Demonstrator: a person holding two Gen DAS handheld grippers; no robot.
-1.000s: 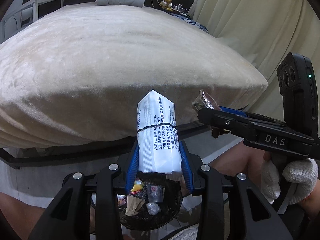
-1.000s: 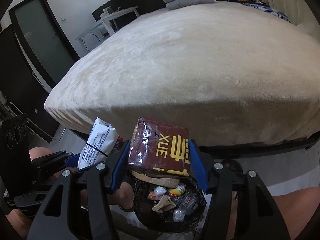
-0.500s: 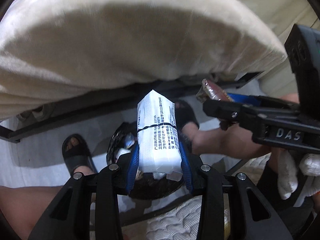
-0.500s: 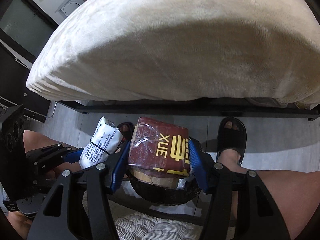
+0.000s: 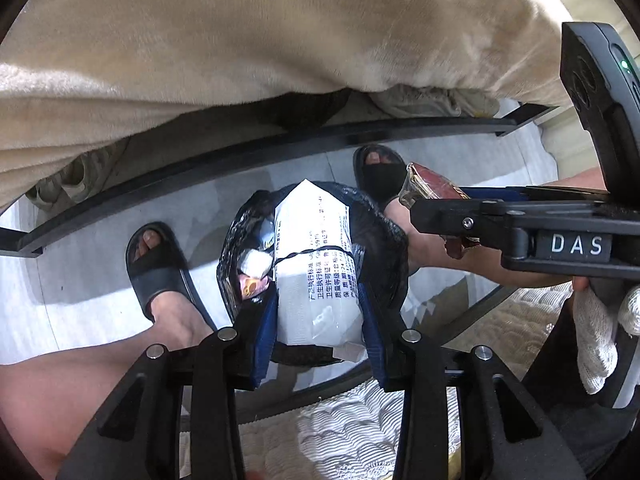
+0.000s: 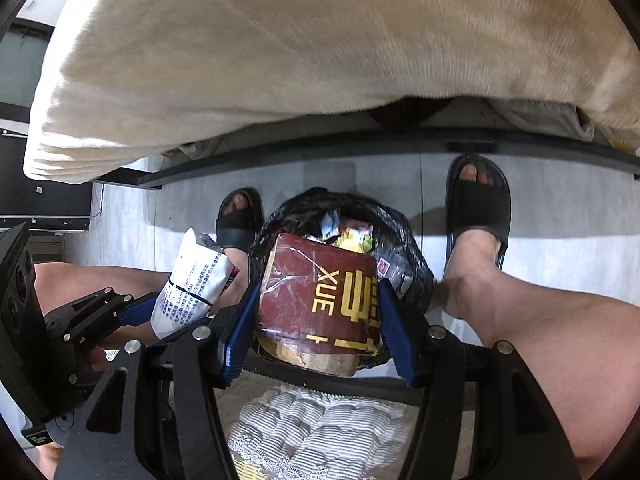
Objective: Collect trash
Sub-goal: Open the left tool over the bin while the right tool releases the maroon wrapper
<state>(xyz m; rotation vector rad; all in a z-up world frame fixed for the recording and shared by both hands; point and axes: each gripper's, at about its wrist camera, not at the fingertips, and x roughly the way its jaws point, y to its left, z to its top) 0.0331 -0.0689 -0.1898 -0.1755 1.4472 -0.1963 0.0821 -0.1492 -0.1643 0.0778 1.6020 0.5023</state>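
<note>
My left gripper (image 5: 319,312) is shut on a white packet (image 5: 314,264) with black print, which points down over a bin lined with a black bag (image 5: 380,236). The right gripper (image 6: 318,308) is shut on a dark red packet (image 6: 320,292) with gold letters, also above the black-bagged bin (image 6: 404,236), which holds several wrappers. In the left wrist view the right gripper (image 5: 436,216) comes in from the right with the red packet (image 5: 430,184). The right wrist view has the left gripper (image 6: 172,300) and white packet (image 6: 196,280) at the left.
The bin stands on a grey floor between a person's feet in black slippers (image 5: 158,264) (image 6: 478,200). Just beyond it is a bed with a beige blanket (image 5: 240,40) on a black frame (image 5: 280,144), shoes (image 5: 432,100) under it. A white quilted mat (image 6: 320,420) lies below the grippers.
Both grippers have sunk and tipped downward, each still gripping its packet. The view has swung from the bed top to the floor, and the bin now lies right under the packets.
</note>
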